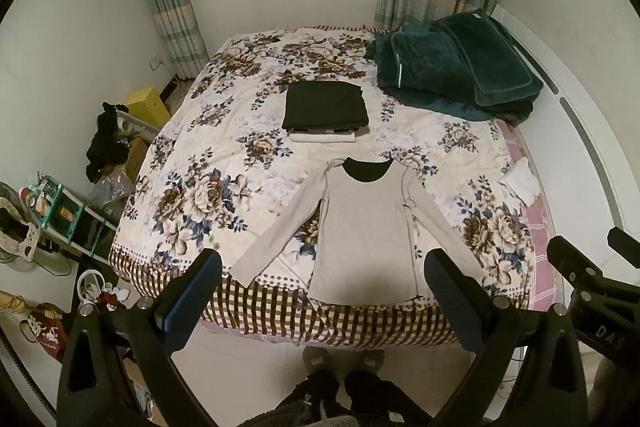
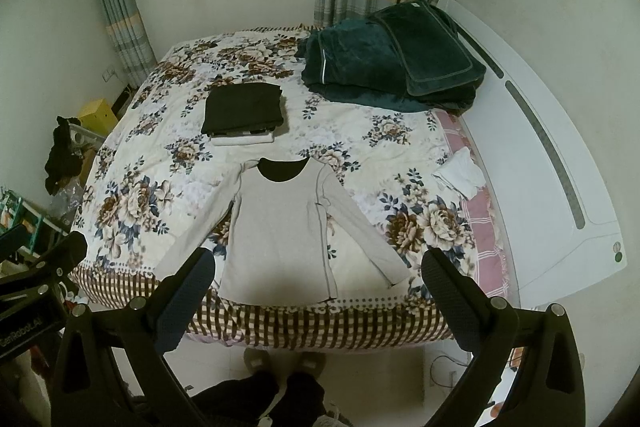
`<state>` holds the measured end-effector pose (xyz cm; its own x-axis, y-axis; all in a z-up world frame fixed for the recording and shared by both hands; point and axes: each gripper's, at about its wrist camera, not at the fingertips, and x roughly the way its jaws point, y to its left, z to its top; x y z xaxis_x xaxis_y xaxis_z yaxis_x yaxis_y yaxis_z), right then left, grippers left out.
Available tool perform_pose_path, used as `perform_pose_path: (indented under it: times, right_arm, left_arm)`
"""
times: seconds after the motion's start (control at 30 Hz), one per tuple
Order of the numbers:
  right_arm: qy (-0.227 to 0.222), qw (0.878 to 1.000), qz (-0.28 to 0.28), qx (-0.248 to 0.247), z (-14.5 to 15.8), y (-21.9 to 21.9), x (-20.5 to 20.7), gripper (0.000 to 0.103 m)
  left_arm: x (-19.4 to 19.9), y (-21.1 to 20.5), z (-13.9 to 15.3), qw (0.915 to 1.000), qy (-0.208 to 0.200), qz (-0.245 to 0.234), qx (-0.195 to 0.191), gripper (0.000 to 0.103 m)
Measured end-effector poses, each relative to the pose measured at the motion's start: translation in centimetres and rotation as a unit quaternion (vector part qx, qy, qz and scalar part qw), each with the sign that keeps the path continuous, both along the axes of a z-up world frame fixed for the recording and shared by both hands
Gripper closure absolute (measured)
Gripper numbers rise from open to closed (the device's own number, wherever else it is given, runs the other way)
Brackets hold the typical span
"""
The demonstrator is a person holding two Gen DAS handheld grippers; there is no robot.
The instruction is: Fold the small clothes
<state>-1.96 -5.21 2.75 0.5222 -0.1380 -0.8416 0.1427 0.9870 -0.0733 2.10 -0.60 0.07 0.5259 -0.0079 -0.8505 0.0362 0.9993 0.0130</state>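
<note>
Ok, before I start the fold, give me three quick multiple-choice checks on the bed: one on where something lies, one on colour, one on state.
1. Where does the folded black stack lie relative to the beige long-sleeve top?
A. Beyond its collar, toward the window
B. On its left sleeve
C. On the floor

2. What colour is the blanket pile at the far right of the bed?
A. Red
B. Dark teal
C. Yellow

3. What state is the top in?
A. Folded in half
B. Rolled up
C. Spread flat, both sleeves out

Key: 1 A, the stack sits past the neckline with quilt between them. 2 B, the plush pile reads deep green-blue in both views. 3 C, both sleeves angle outward; left gripper and right gripper are open above it.
</note>
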Motion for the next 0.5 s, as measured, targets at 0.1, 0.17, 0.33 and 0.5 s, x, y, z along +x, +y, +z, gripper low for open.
perform_pose_path:
  times: [0.1, 0.17, 0.33, 0.5]
  right_arm:
    - [-0.001, 1.000, 0.000, 0.000, 0.02, 0.00, 0.00, 0.000]
    - [0.000, 1.000, 0.000, 0.001, 0.04, -0.13, -0.07, 0.000]
    - [-0.001, 1.000, -0.001, 0.002, 0.09, -0.14, 0.01, 0.000]
    - [-0.001, 1.000, 0.000, 0.002, 0.08, -0.09, 0.11, 0.000]
  left_arm:
    - [0.32, -0.34, 0.21, 1.0000, -0.002, -0.002, 0.001, 0.000]
    - [0.48, -0.59, 0.43, 1.0000, -0.002, -0.004, 0.001, 0.000]
    - [0.53, -0.71, 0.56, 1.0000, -0.004, -0.003, 0.002, 0.000]
    - [0.68, -0.75, 0.98, 0.9999, -0.009, -0.004, 0.001, 0.000]
